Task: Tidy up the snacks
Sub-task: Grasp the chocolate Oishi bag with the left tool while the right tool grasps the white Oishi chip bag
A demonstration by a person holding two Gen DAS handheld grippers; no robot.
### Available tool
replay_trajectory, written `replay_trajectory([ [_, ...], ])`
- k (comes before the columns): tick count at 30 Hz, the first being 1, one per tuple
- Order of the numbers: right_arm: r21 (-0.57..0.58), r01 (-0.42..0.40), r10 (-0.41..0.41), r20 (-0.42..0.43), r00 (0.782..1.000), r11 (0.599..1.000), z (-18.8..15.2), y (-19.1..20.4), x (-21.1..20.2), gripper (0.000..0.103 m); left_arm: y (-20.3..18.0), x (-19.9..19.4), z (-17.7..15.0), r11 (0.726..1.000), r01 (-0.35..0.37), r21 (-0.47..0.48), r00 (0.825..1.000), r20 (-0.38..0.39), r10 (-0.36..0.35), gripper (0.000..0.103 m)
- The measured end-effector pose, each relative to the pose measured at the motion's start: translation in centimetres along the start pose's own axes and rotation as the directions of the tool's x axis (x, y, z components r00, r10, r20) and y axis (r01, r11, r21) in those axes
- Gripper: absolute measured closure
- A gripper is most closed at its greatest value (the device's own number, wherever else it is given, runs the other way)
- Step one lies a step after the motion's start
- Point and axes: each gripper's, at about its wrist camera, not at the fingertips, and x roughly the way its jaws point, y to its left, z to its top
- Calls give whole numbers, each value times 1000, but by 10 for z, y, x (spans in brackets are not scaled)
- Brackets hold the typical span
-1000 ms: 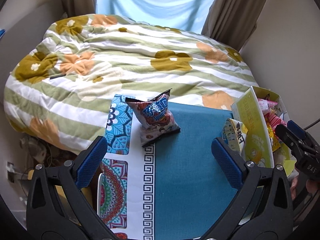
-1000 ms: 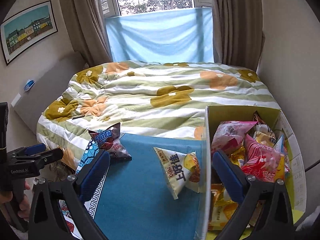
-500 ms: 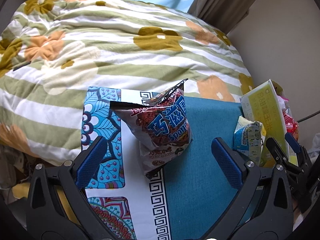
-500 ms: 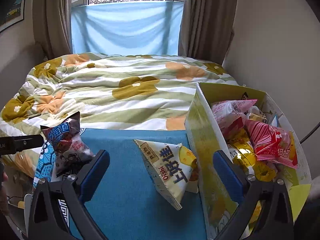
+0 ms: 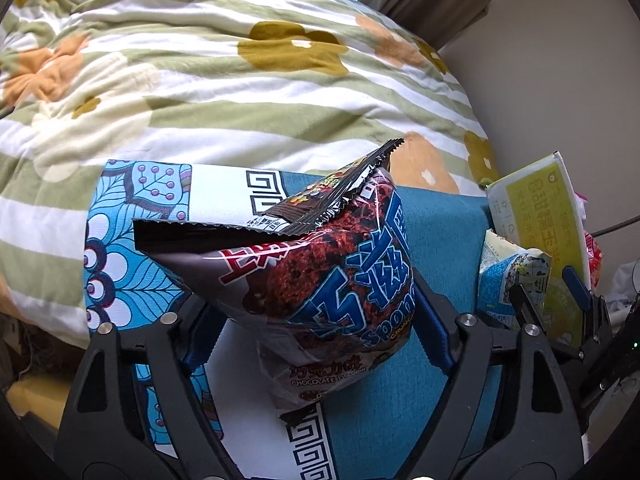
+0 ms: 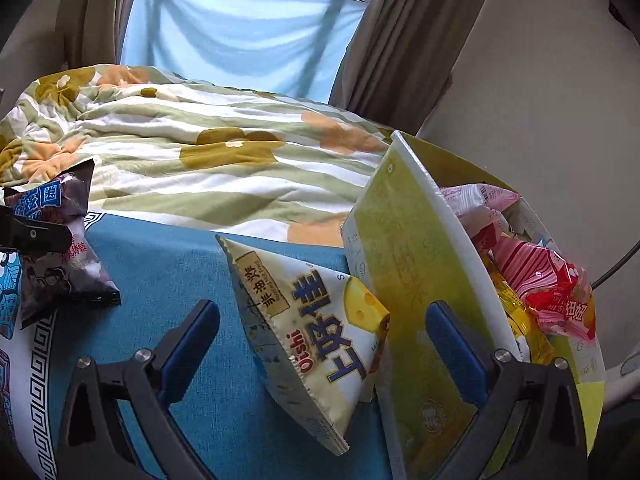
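Left wrist view: the left tongs (image 5: 316, 336) have just been closing around the chocolate snack bag (image 5: 316, 280), well left of the yellow box (image 6: 404, 264); contact uncertain. Right tongs (image 6: 320, 340) gape, straddling the cheese bag (image 6: 320, 320), so both grasps look imminent.

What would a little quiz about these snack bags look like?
1. True or false: the cheese snack bag leans against the yellow box.
2. The right gripper has its fingers: A) wide open around the cheese snack bag, B) squeezed shut on it.
3. Which flavour is printed on the dark snack bag?
Key: 1 true; 2 A; 3 chocolate.
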Motion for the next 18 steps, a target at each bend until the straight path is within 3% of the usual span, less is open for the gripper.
replay_trajectory([
  [5, -56, 30, -30, 7, 1000, 998, -2, 9, 4, 0, -9, 0, -4, 998, -25, 58, 1000, -4, 26, 41],
  [14, -160, 122, -123, 3, 992, 980, -7, 26, 19, 2, -16, -6, -6, 995, -48, 88, 999, -8, 49, 45],
  [18, -165, 113, -117, -18, 993, 980, -8, 26, 25, 7, -17, -8, -7, 994, -53, 92, 999, -7, 54, 45],
])
